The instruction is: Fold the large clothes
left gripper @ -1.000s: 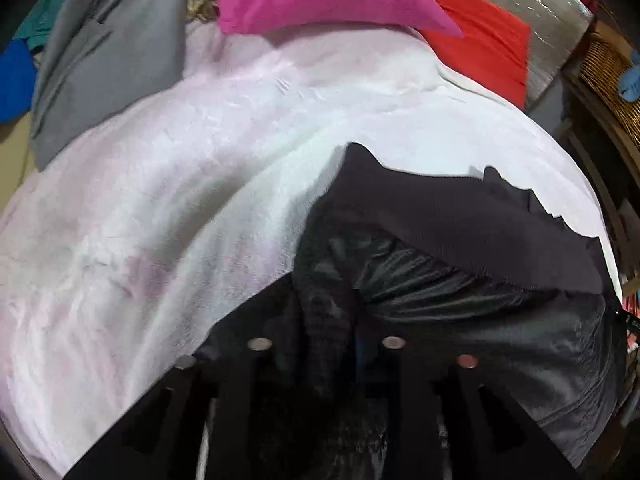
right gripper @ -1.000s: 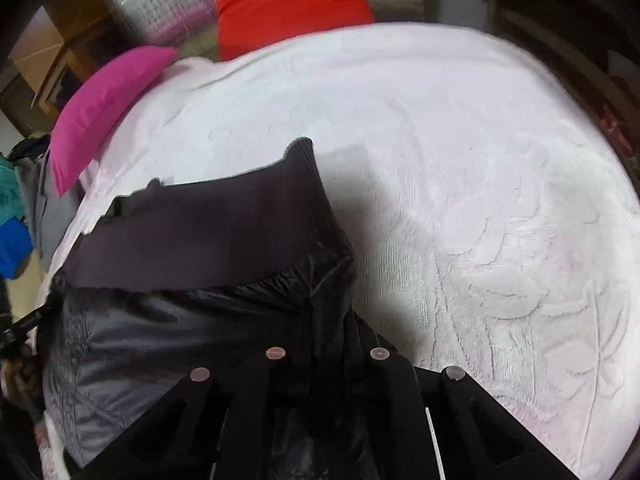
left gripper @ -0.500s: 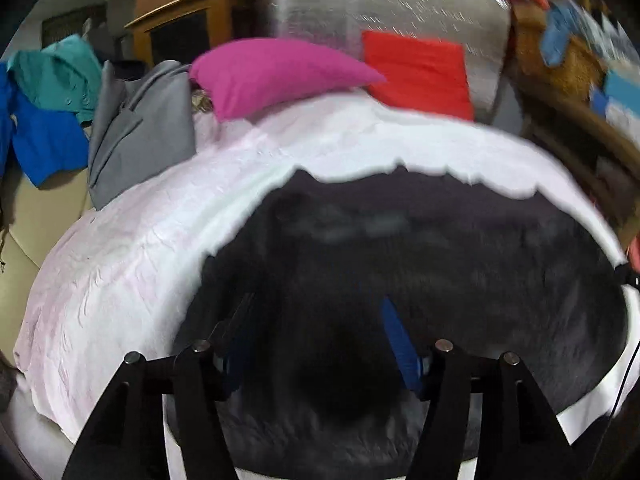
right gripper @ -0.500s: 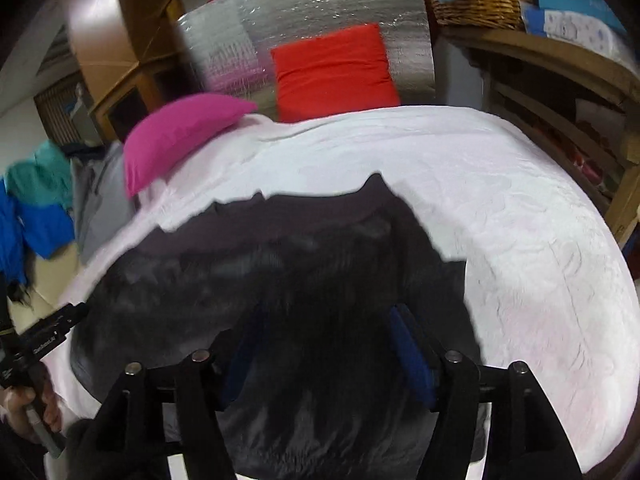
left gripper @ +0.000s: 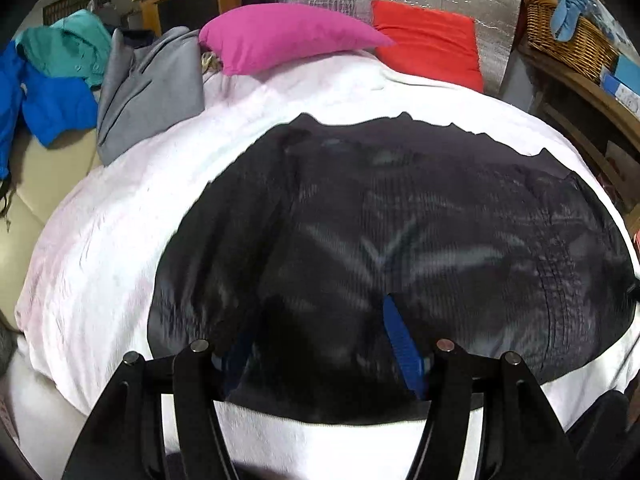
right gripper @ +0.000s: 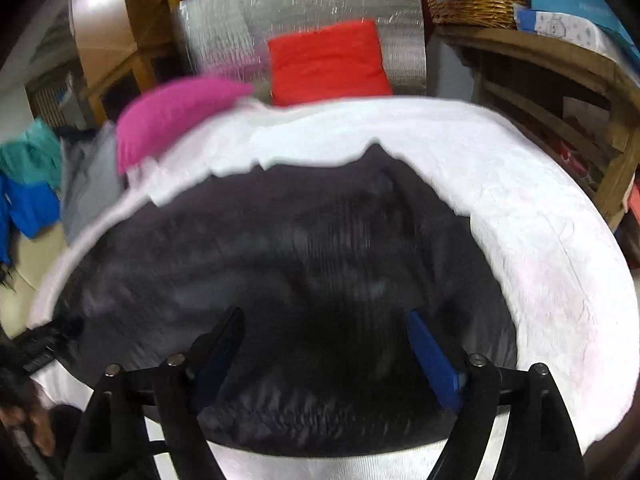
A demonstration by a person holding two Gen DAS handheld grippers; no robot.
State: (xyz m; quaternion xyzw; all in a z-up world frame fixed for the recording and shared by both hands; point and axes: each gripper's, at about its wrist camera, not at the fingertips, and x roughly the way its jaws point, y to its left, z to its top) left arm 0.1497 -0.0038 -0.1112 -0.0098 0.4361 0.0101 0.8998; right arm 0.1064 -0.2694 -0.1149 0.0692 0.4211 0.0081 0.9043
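Observation:
A large black quilted jacket [left gripper: 400, 240] lies spread flat on the white bed cover [left gripper: 100, 260], its ribbed hem toward the pillows. My left gripper [left gripper: 316, 312] hovers over the jacket's near edge, open, its blue pads [left gripper: 400, 344] apart and nothing pinched between them. In the right wrist view the same jacket [right gripper: 300, 260] fills the middle, blurred. My right gripper [right gripper: 324, 314] is above its near edge with the jaws opening. Only the jacket's surface shows below the gap, and the pads do not press on it.
A pink pillow [left gripper: 288, 36] and a red cushion [left gripper: 428, 44] lie at the head of the bed. Grey [left gripper: 152, 88] and blue clothes [left gripper: 52, 108] are piled at the left. A wicker basket [left gripper: 568, 36] sits on wooden shelves [right gripper: 560, 92] at the right.
Both grippers were shut on the bunched jacket a second ago; they have let go and drawn back toward the near edge. The jacket now lies flat and spread out.

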